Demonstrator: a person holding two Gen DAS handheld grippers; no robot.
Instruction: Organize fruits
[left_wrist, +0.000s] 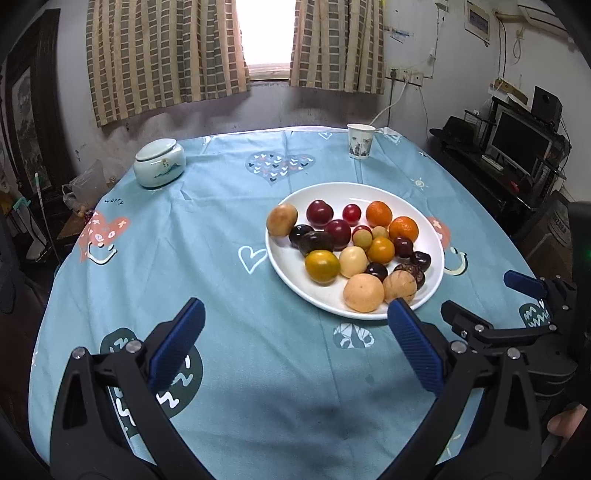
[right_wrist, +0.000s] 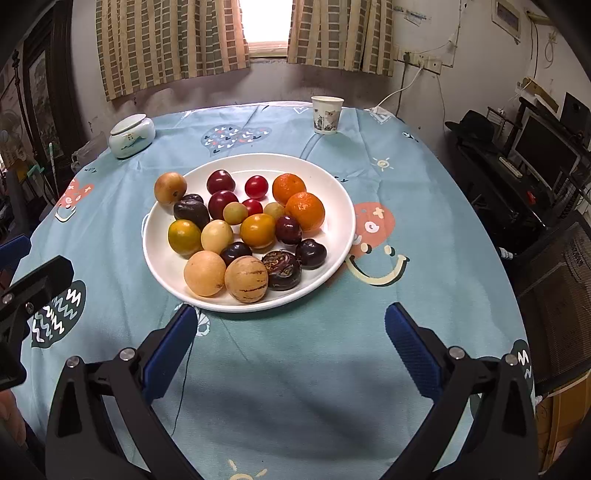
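Note:
A white plate on the blue tablecloth holds several mixed fruits: two oranges, red plums, cherry tomatoes, dark purple fruits, yellow-green citrus and pale striped melons. One tan fruit rests on the plate's far-left rim. My left gripper is open, hovering over bare cloth left of and before the plate. My right gripper is open just in front of the plate, holding nothing; in the left wrist view the right gripper shows at the right.
A white lidded ceramic jar stands at the table's far left, a paper cup at the far edge. A black desk with a monitor lies beyond the table's right side. Curtains hang behind.

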